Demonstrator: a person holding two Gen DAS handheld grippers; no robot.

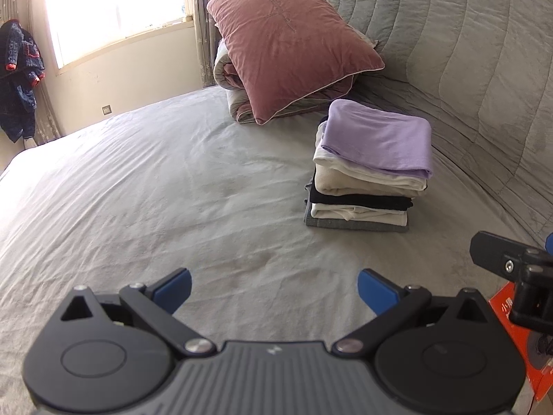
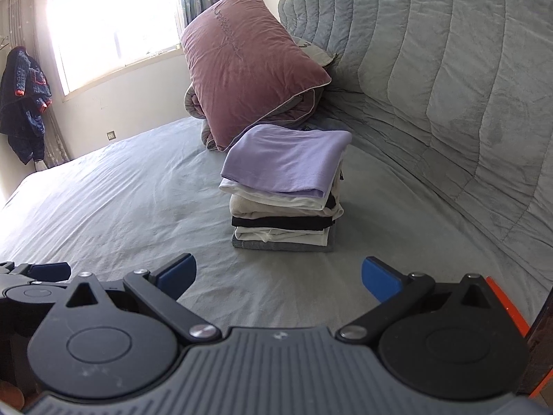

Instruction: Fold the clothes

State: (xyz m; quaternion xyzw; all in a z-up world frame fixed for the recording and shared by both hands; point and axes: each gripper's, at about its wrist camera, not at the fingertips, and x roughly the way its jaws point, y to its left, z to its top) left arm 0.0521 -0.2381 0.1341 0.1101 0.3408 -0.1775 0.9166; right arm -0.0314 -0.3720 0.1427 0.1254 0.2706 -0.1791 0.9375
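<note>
A stack of folded clothes (image 1: 366,186) (image 2: 283,204) sits on the grey bed sheet (image 1: 155,190) (image 2: 121,193), with a lilac garment (image 1: 380,141) (image 2: 287,162) on top and white, beige, black and grey pieces beneath. My left gripper (image 1: 274,292) stands open and empty over the sheet, well short and left of the stack. My right gripper (image 2: 278,276) is open too, holding nothing, just in front of the stack. Part of the right gripper (image 1: 511,269) shows at the right edge of the left wrist view.
A dusky pink pillow (image 1: 290,41) (image 2: 249,65) leans on a rolled quilt behind the stack. A quilted grey headboard cover (image 1: 466,69) (image 2: 432,86) rises on the right. An orange box (image 1: 518,339) lies at the bed's near right edge. A dark jacket (image 1: 19,79) hangs by the window.
</note>
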